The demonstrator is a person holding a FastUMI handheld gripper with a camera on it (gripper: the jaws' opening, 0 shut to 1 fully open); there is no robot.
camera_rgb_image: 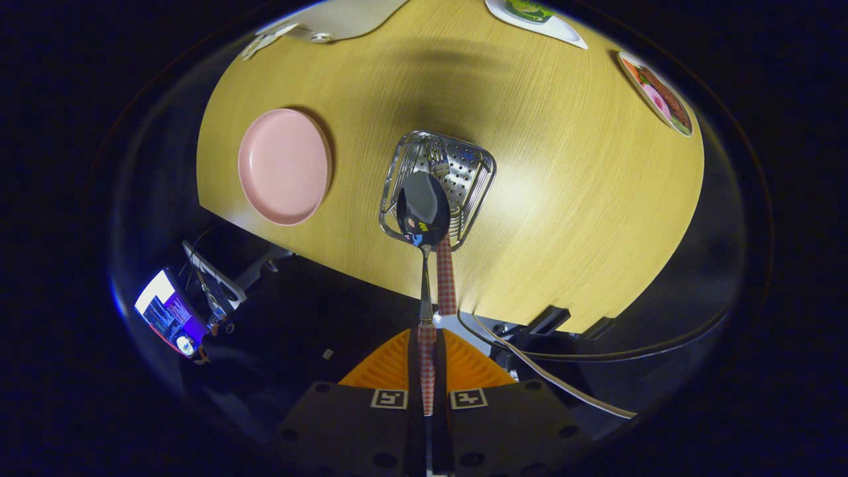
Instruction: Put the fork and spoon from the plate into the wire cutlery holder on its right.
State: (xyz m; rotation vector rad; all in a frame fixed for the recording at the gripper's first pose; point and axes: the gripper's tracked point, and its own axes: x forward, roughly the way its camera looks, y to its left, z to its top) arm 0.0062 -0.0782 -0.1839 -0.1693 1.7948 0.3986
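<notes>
A pink plate, bare of cutlery, is set on the wooden surface to the left; to its right stands the wire cutlery holder, in which a fork with a checked handle is already lodged, the handle leaning out toward the fingers. The spoon is clamped by its checked handle between the closed fingers of the hand-held gripper, long axis running straight ahead, bowl pointing forward and poised over the holder's mouth. For a clean drop, the bowl is best lowered well inside the rim, clear of the fork, before release.
</notes>
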